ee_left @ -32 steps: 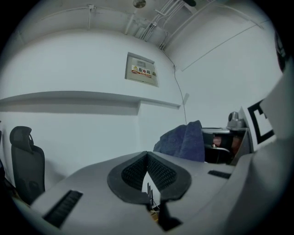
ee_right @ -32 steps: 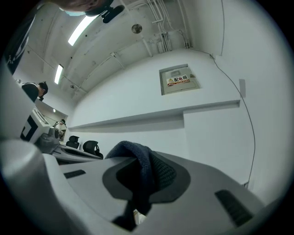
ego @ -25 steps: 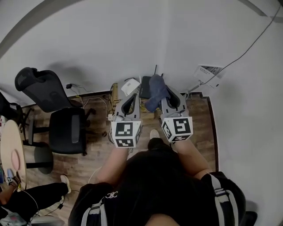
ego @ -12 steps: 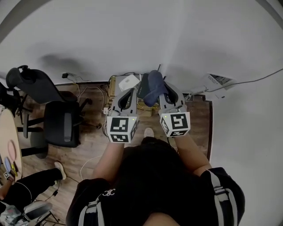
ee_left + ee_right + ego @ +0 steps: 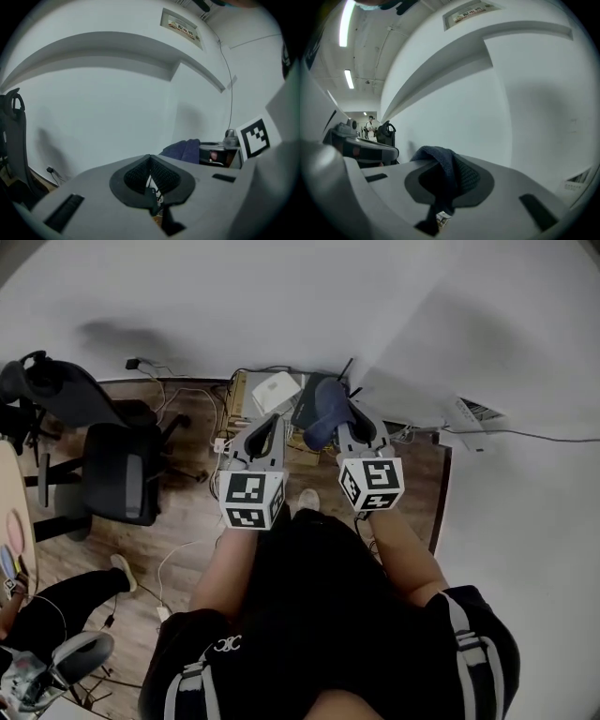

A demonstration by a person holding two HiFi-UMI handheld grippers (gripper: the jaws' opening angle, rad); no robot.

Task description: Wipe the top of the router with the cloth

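Cloth, one, dark blue terry fabric: clamped in the right gripper, whose jaws are closed on it. In the right gripper view a fold drapes over the jaw tips and hangs down between them. On the left gripper the jaws are pressed together with nothing between them. The two grippers are side by side with a gap between, both aimed at the white wall.

Router, one, flat black box with one thin antenna visible: just beyond the right gripper, at the right end of a low brown stand against the wall. In the head view the cloth overlaps the router; contact cannot be judged. One flat white box lies just left of the router. One black office chair stands on the wood floor, well to the left.
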